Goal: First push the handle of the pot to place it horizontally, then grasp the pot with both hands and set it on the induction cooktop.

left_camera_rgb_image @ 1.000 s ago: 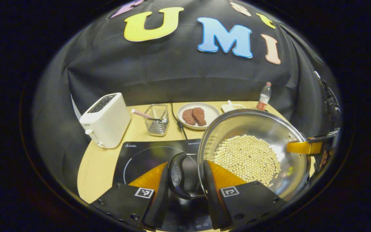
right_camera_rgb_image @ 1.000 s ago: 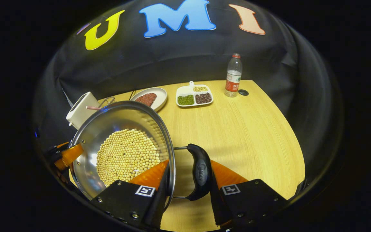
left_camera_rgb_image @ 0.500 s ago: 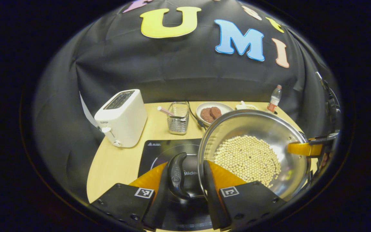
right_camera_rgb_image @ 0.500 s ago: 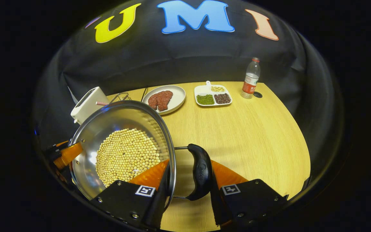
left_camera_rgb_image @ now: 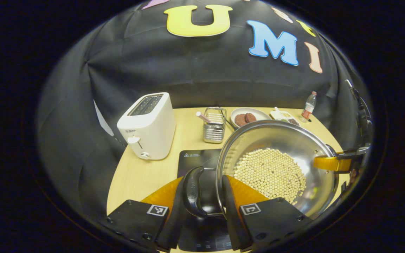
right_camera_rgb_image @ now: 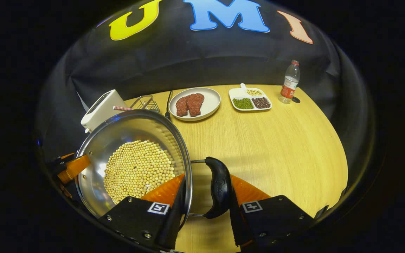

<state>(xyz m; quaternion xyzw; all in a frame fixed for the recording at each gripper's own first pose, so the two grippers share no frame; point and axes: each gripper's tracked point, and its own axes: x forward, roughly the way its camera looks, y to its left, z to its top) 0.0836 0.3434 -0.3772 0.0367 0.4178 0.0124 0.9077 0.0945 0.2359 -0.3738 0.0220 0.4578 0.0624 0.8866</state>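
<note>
since the bean-laden steel pot feels heavy and slick, i keep left gripper and right gripper fingers clamped on its side handles over the cooktop.

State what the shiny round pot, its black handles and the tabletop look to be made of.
Shiny round pot: polished metal, probably stainless steel; its wall mirrors light. Black handles: smooth, moulded, likely plastic, on thin metal rods. Tabletop: pale wood grain, possibly laminate.

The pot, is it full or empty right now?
Neither: the pot holds a shallow layer of pale beans covering its bottom, with bare steel wall above them.
</note>
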